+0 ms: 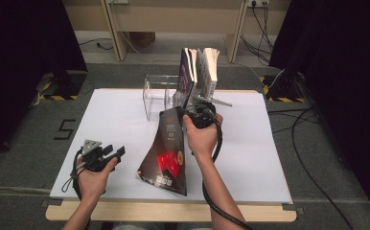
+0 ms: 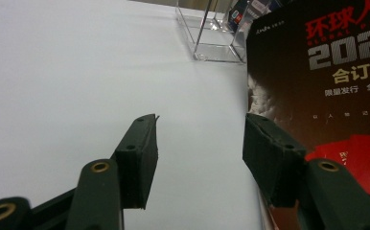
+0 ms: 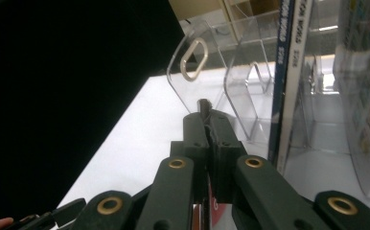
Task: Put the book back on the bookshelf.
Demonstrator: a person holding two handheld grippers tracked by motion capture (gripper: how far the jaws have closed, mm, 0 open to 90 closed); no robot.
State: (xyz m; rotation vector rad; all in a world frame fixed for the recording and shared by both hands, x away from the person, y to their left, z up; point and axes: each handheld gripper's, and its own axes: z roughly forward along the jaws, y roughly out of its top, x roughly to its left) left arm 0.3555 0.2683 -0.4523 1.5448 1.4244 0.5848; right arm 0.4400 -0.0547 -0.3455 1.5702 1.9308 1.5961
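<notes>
A dark magazine (image 1: 166, 153) with red panels and white lettering hangs tilted over the middle of the white mat (image 1: 116, 120). Its lower edge sits near the mat's front. My right gripper (image 1: 180, 114) is shut on its top edge; in the right gripper view the jaws (image 3: 207, 108) meet on a thin sheet. My left gripper (image 1: 117, 153) stands open low over the mat, left of the magazine. In the left gripper view nothing lies between its jaws (image 2: 200, 129), and the magazine cover (image 2: 327, 72) shows just beyond the right jaw.
A clear acrylic rack (image 1: 156, 96) stands at the back of the mat, with a dark book (image 1: 188, 72) and a pale book (image 1: 209, 67) upright in it. Cables (image 1: 307, 158) trail over the floor at the right. Black curtains flank the table.
</notes>
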